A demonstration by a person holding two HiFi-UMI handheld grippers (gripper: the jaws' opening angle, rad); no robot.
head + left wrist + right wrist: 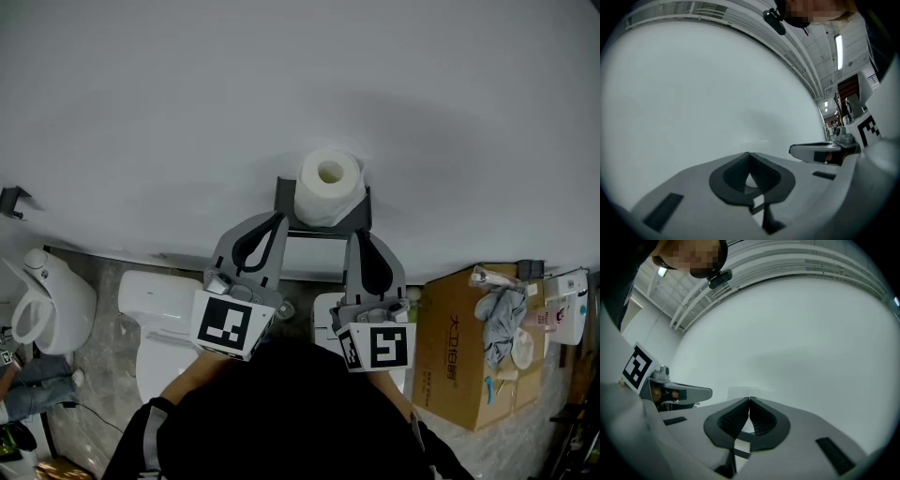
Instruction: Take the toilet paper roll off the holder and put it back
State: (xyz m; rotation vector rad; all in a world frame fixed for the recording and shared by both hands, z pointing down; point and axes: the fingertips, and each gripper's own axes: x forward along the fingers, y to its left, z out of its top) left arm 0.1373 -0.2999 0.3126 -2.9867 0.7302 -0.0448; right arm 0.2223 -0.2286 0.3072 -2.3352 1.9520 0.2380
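Presently left gripper [277, 219] and right gripper [355, 234] point level, both closed and empty; roll [328, 187] sits ahead between them; box [457, 361] at right bears Chinese print.

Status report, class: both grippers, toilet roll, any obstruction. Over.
Left gripper shut, empty. Right gripper shut, empty. White toilet paper roll on dark grey wall holder, ungripped. Path clear.

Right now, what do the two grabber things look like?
The left gripper and the right gripper are pale grey plastic, with black ribbed pads inside their curved jaws. Each carries a white cube printed with black square markers. The person wears a black top.
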